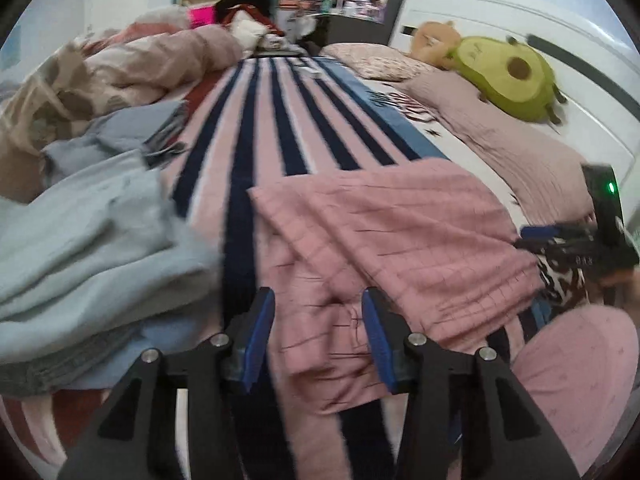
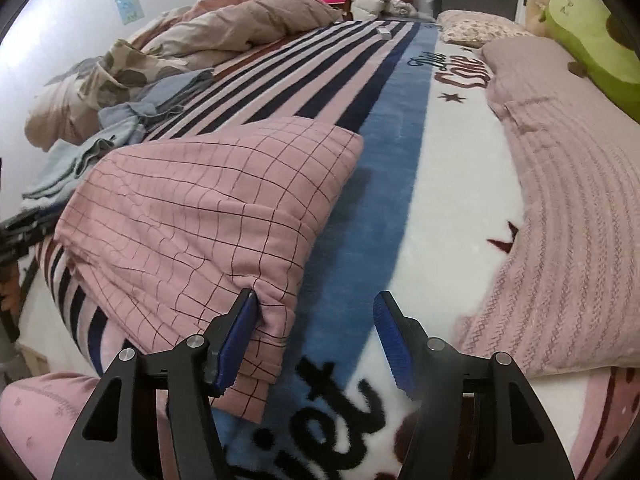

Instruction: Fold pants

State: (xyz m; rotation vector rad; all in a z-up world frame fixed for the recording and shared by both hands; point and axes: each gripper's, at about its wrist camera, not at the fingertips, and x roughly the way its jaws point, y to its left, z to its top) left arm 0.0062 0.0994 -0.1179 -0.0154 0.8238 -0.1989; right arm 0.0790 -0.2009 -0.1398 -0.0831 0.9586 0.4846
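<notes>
Left tool held apart over pants, fabric between unclamped pads. Right tool apart, left pad touching pants hem.

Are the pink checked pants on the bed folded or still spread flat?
Folded, at least once: the pink checked pants lie doubled, a rounded fold edge at their far end and stacked layers at the near corner, on the striped blanket.

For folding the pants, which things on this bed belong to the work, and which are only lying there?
Belong to the job:
- pink checked pants
- left gripper, open above the pants
- right gripper, open at the pants' edge

Just lying about:
- pale blue clothes
- avocado plush
- beige duvet
- pink knitted blanket
- striped bed cover, the work surface
</notes>
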